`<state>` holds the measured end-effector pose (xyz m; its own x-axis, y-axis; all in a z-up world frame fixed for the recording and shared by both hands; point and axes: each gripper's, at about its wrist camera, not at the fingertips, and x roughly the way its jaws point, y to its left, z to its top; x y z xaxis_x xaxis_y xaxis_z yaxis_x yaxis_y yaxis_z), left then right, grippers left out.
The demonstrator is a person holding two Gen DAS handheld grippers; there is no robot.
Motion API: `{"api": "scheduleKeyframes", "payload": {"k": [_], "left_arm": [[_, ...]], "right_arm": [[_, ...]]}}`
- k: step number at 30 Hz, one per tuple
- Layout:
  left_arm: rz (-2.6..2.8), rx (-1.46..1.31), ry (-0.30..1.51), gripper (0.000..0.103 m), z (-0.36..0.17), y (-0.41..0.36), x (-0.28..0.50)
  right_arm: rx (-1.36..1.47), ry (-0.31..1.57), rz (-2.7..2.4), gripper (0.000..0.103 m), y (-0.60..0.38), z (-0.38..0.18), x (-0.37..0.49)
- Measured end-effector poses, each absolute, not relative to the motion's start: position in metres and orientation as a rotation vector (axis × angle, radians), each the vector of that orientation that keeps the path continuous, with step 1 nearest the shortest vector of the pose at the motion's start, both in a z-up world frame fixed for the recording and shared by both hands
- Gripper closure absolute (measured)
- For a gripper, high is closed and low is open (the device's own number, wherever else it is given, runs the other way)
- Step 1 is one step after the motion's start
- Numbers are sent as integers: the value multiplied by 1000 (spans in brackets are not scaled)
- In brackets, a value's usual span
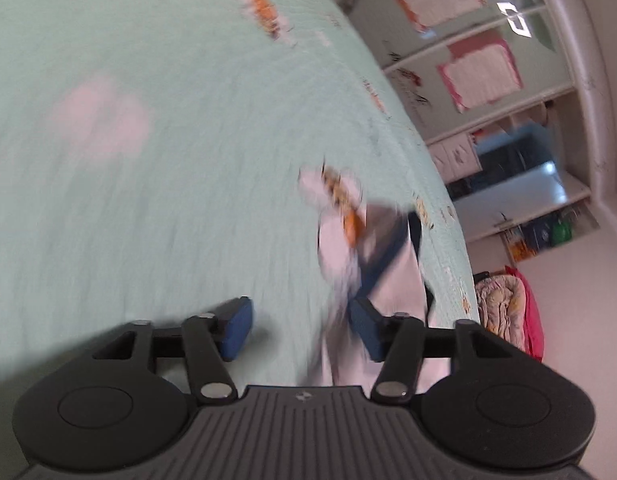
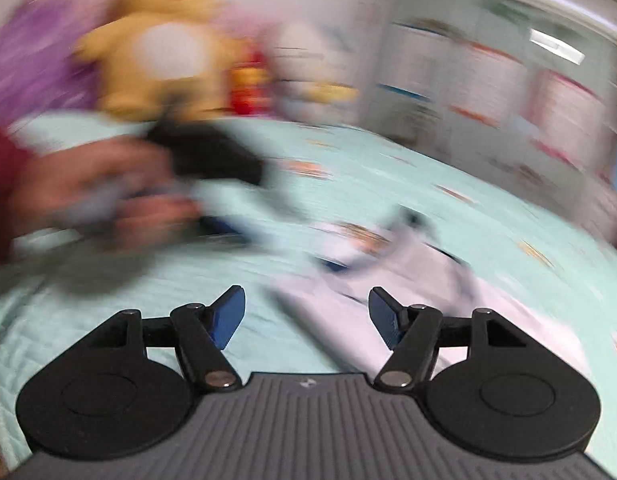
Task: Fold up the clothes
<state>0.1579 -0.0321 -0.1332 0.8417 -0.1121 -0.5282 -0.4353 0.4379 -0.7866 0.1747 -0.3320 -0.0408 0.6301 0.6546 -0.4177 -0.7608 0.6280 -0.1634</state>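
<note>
A: While everything is smeared with blur, the mint bedspread [image 1: 168, 160] fills most of both views, with shelves [image 1: 508, 120] beyond its far edge.

B: And the clothes?

A: A pale lilac garment [image 1: 388, 280] with dark blue trim lies crumpled near the bed's right edge in the left wrist view. From the right wrist it lies just ahead, toward the right.

B: Soft toys?

A: A yellow plush bear [image 2: 164, 40] sits at the bed's far edge.

B: The fingers?

A: The left gripper [image 1: 304, 328] is released, nothing between its blue pads; the garment lies under its right pad. The right gripper [image 2: 306, 316] is spread wide above the cloth, grasping nothing. A blurred hand [image 2: 108, 196] carries the left one.
</note>
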Motion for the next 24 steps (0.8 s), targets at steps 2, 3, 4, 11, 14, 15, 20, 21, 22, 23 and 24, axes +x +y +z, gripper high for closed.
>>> {"api": "scheduleKeyframes", "payload": {"k": [2,3,4,11,14,15,20,21,22,23,24], "left_arm": [[228,-1073,577,38,-129,-66,150],[239,-1034,579,36,-127,-82,150],[247,-999,578,32,-127,-95,151],[339,-982,501,3,-134,-141,172],[382,-1002,472,0,-135,-145,183],[382,-1003,466,0,-136,-148,186],[345,-977,480,40,-141,-145,204],[336,-1000,483,68,-145,-141,204],[327,-1039,482,86,-150,-135,203],[319,-1077,481,86,-156,-129,202],[309,-1116,479,88,-162,-123,201]], "right_arm": [[-253,407,705,34,-372,-45,190],[-202,447,646,34,-393,-49,198],[-147,487,584,34,-416,-52,205],[289,660,413,33,-541,-94,232],[447,730,481,32,-556,-111,249],[491,741,507,30,-557,-116,255],[674,802,584,26,-567,-122,286],[707,815,595,25,-570,-122,292],[730,832,616,24,-570,-122,297],[744,853,643,24,-569,-122,300],[750,870,659,25,-568,-122,303]]}}
